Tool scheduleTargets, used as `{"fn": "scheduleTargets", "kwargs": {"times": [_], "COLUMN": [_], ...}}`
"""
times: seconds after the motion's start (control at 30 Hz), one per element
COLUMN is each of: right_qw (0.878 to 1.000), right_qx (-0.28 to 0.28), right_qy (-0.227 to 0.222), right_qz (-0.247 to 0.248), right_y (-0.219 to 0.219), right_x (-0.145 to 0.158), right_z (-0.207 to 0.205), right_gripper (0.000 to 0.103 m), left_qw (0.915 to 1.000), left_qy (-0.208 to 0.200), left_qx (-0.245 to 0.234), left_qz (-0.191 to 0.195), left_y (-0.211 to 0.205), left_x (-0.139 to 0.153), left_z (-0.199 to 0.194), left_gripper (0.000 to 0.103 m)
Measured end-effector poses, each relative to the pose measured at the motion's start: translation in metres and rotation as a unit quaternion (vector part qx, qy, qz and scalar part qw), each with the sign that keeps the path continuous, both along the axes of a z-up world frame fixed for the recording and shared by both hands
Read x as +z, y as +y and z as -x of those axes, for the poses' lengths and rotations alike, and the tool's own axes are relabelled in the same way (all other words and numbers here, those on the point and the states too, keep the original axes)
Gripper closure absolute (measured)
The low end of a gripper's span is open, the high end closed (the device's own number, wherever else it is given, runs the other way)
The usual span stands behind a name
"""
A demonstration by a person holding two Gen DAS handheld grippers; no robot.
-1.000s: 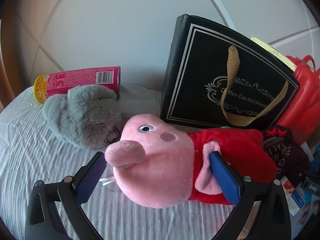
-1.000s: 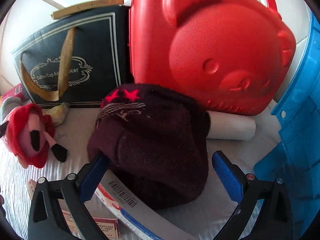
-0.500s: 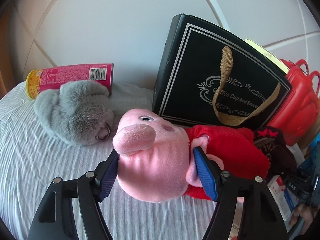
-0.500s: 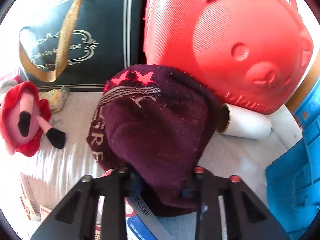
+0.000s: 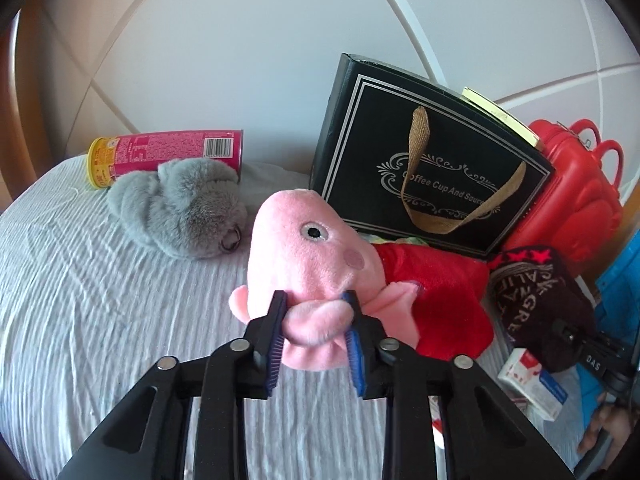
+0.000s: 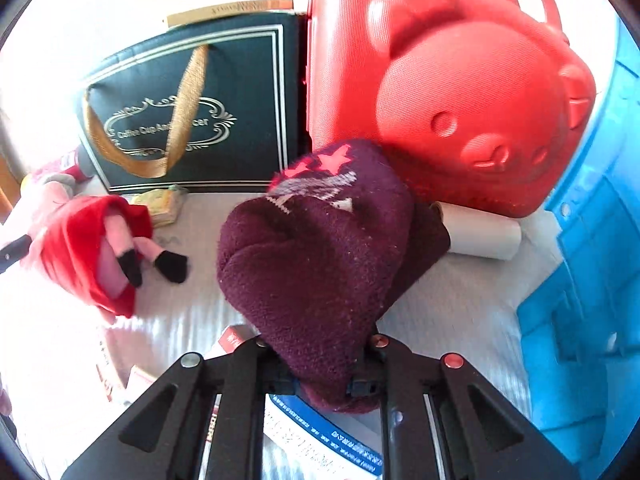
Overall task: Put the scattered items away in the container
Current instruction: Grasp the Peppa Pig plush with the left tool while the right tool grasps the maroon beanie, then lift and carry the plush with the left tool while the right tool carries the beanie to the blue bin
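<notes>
My left gripper (image 5: 316, 332) is shut on the head of a pink pig plush (image 5: 312, 248) in a red dress, lifting the head off the white bedsheet (image 5: 80, 288). The plush's red dress and legs also show in the right wrist view (image 6: 92, 248). My right gripper (image 6: 320, 364) is shut on a dark maroon knit hat (image 6: 320, 248) with red stars, held above the sheet; the hat also shows in the left wrist view (image 5: 532, 296). A blue plastic container (image 6: 592, 280) stands at the right.
A black gift bag (image 5: 432, 172) and a red bear-shaped case (image 6: 448, 92) stand against the wall. A grey furry toy (image 5: 180, 208) and a pink snack can (image 5: 164, 152) lie at the left. A white roll (image 6: 484, 236) and small boxes (image 5: 532, 380) lie on the sheet.
Both grippers closed: the left on the pig plush's head, which rose and tilted upright, the right on the maroon hat, which lifted off the boxes.
</notes>
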State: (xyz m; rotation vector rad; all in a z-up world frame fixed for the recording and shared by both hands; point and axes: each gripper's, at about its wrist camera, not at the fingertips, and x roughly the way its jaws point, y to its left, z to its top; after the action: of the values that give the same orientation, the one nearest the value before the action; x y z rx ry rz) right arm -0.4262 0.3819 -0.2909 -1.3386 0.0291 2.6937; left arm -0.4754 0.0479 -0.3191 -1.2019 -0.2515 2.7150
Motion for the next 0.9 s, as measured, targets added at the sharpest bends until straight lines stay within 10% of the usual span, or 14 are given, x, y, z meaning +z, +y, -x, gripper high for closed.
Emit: {"fn": "scheduleTargets", "kwargs": {"times": [0.1,0.9], "right_qw": [1.000,0.999], "right_qx": [0.001,0.033], "right_qy": [-0.004,0.000], "right_qz": [0.004,0.035], "right_y": [-0.005,-0.076], "right_x": [0.007,0.091], "right_z": [-0.014,-0.105], "right_gripper": [0.090,0.090], "left_qw": [0.9999,0.9979], "left_qy": [-0.014,-0.061], "left_qx": [0.003,0.023], "left_qz": [0.009,-0.006], "left_y": [-0.004,-0.064], "left_x": [-0.003,0.069], "left_z": [-0.014,-0.136], "left_gripper": [0.098,0.099]}}
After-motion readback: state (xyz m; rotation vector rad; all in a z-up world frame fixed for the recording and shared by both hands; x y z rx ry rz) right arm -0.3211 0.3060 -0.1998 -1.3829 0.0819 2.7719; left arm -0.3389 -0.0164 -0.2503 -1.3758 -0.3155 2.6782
